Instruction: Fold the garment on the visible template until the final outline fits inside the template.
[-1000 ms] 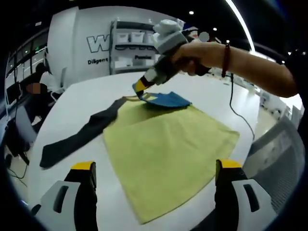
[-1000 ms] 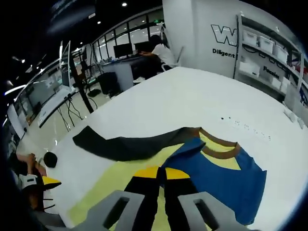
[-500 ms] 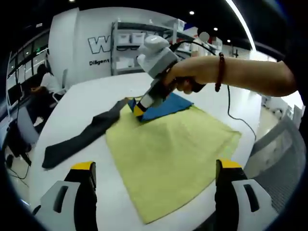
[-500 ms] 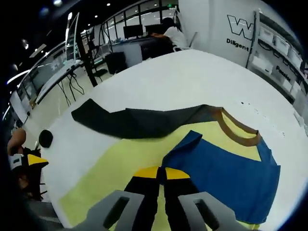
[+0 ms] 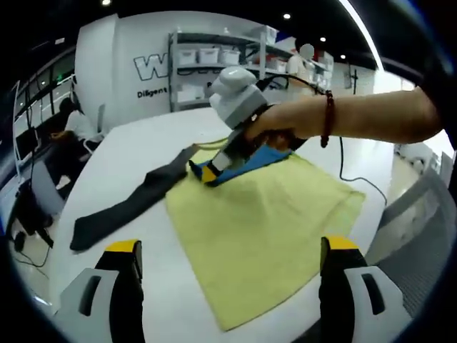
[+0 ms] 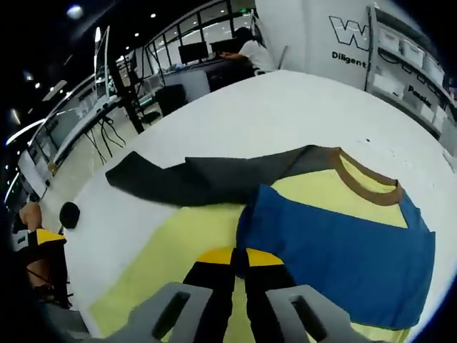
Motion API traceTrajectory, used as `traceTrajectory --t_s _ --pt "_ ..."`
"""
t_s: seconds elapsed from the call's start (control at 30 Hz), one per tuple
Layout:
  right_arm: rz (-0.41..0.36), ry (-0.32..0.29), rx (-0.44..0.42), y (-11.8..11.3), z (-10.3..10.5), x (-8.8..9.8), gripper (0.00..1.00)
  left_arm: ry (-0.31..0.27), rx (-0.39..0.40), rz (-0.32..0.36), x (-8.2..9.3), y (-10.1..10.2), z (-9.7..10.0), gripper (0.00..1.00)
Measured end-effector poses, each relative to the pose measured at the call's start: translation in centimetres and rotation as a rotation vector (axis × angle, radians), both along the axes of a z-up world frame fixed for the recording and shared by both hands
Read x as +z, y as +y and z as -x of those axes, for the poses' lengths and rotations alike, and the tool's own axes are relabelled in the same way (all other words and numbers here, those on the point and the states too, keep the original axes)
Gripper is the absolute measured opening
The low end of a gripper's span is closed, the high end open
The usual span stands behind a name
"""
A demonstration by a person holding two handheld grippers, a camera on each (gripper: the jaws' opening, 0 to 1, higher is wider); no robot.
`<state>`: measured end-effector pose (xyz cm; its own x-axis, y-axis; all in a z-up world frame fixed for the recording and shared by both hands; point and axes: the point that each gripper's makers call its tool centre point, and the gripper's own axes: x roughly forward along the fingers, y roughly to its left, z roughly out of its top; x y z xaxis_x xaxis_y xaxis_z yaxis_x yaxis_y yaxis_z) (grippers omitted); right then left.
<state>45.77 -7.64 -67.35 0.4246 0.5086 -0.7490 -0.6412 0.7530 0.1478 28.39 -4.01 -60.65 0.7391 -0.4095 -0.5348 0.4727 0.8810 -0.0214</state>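
Hidden and cut-off parts

The right gripper (image 6: 239, 259) and hand (image 5: 285, 125) are covering part of the blue panel (image 5: 246, 158); the garment's (image 6: 343, 236) lower right corner is running past the rim in the right gripper view.

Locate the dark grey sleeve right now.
In the right gripper view the dark grey sleeve lies flat on the white table, stretching away from the brown collar, just beyond the blue folded panel and the right claw.
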Motion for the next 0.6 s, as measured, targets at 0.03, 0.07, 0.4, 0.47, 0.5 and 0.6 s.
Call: traceTrajectory --t_s 0.03,0.07,0.4,0.47,0.5,0.6 --pt "-0.001 0.012 0.002 0.1 0.3 -0.1 0.04 0.002 0.002 0.001 0.0 0.0 0.0 0.99" --pt "-0.007 0.019 0.007 0.2 0.5 -0.2 0.06 0.001 0.006 0.001 0.0 0.1 0.0 0.99" --pt "-0.087 -0.039 0.021 0.4 1.2 1.4 0.57 0.008 0.013 -0.008 -0.2 0.3 -0.1 0.99" --pt "-0.110 -0.050 0.023 0.4 1.3 1.8 0.62 0.010 0.018 -0.009 -0.2 0.4 -0.1 0.99" --pt "-0.128 -0.060 0.020 0.3 1.2 2.1 0.64 0.010 0.021 -0.006 -0.2 0.4 0.0 0.99" --pt "-0.132 -0.060 0.007 -0.3 1.4 2.4 0.69 0.007 0.020 -0.005 -0.1 0.4 -0.1 0.99"
